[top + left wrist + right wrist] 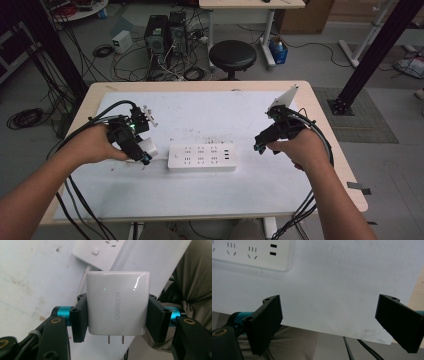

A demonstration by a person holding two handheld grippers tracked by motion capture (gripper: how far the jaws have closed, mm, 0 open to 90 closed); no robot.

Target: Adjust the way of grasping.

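Two grippers hover over my table. High view: my left gripper (142,156) holds a white charger (149,148) just left of the power strip (202,157). Left gripper view: jaws clamp the charger's (116,306) sides, prongs (115,339) pointing back toward me, away from the strip; unturned, they miss the sockets. Right gripper view: my right gripper (328,322) gapes wide, empty.

Both forearms are bare, with no sleeves. Each hand carries a black gripper: the left gripper (117,312) and the right gripper (329,320) have flat, ribbed black jaws on teal cylindrical mounts, with brass-ringed screw holes in the black frame. Black cables trail from both. A green light glows on the left gripper.
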